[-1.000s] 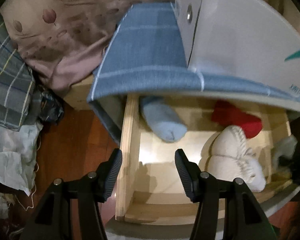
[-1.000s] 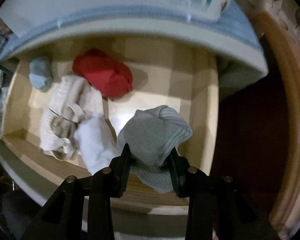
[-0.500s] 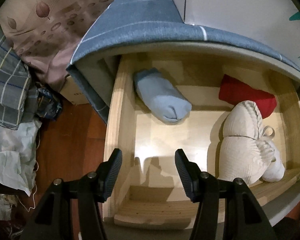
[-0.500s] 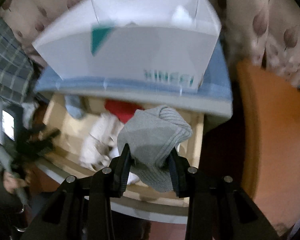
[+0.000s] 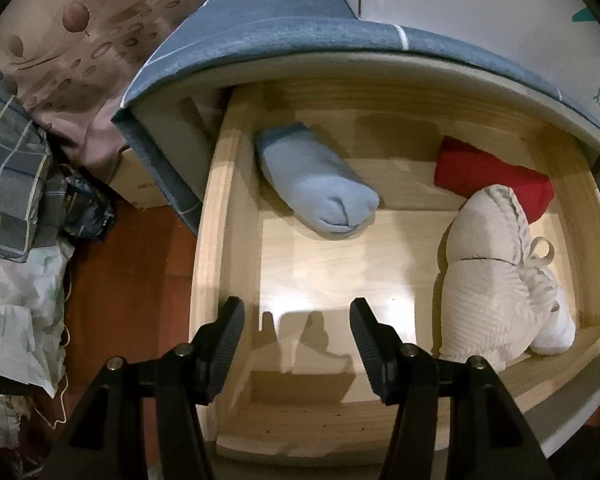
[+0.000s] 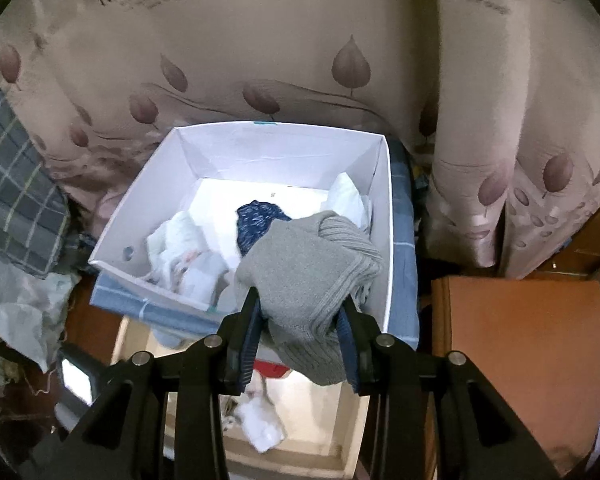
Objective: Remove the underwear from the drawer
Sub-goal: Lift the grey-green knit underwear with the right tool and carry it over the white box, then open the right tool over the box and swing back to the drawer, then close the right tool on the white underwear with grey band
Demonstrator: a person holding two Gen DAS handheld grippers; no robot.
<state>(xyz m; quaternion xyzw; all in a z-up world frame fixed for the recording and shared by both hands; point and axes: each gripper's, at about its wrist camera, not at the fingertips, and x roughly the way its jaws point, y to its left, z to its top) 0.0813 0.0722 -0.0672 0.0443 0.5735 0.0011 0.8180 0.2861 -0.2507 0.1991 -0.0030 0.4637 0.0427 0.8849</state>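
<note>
The open wooden drawer [image 5: 236, 184] holds a light blue rolled piece [image 5: 316, 188], a red folded piece [image 5: 488, 176], a cream ribbed bundle [image 5: 484, 272] and a white piece [image 5: 556, 332]. My left gripper [image 5: 297, 342] is open and empty above the drawer's front left part. My right gripper [image 6: 300, 332] is shut on a grey knitted piece [image 6: 308, 272], held high over the near right corner of a white box [image 6: 276, 140]. The box holds white and dark blue pieces [image 6: 260, 220]. The drawer [image 6: 292, 412] shows below it.
The white box stands on a blue checked cloth [image 5: 268, 20] on top of the cabinet. Patterned curtains [image 6: 260, 40] hang behind. Plaid fabric and crumpled bags [image 5: 12, 208] lie at the left on the brown floor. An orange-brown surface [image 6: 520, 356] is at the right.
My right gripper has risen out of the drawer with the grey piece and now hangs over the white box. My left gripper has moved in over the drawer.
</note>
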